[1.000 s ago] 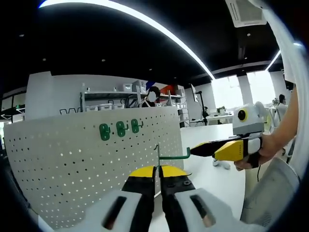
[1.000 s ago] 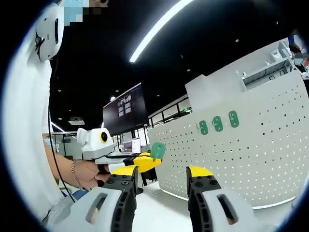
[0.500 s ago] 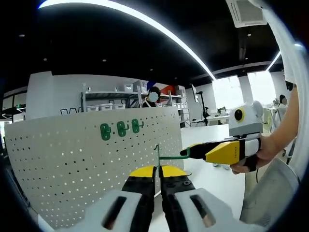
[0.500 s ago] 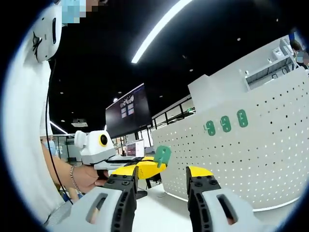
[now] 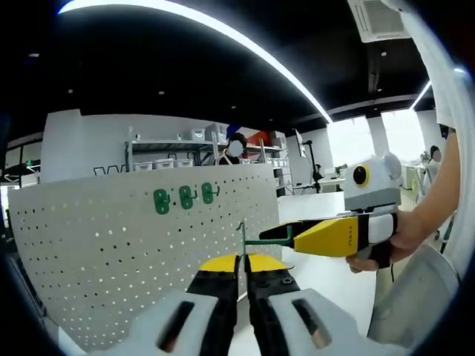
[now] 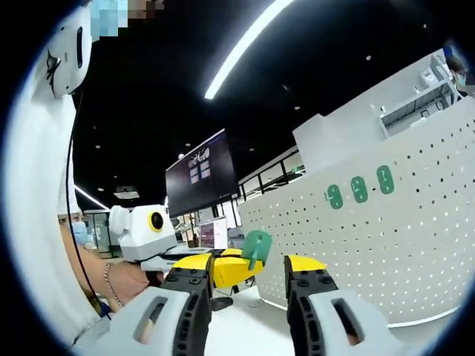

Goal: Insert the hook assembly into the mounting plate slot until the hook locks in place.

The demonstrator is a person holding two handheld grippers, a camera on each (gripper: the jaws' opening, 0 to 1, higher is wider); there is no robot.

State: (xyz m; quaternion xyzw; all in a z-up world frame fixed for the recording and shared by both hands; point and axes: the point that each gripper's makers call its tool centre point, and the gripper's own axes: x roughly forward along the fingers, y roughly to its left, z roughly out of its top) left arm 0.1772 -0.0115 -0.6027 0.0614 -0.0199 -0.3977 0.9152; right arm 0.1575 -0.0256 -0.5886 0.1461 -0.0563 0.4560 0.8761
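Left gripper view: white perforated metal pegboard panel (image 5: 111, 252) stands upright at left w/ three green plastic hook plates (image 5: 184, 197) fixed in a row near its top edge. Left gripper (image 5: 242, 268) at bottom centre, yellow-tipped jaws clenched on the thin green wire hook (image 5: 252, 239), which rises between them and bends off to the right. Right gripper (image 5: 286, 238) comes in from the right, tips at the hook's far end; jaw gap unclear here.

Right gripper view: left gripper (image 6: 249, 259) w/ green hook's flat backplate (image 6: 257, 247) at centre-left, near pegboard edge. Right gripper's own jaws (image 6: 245, 278) released, wide apart.
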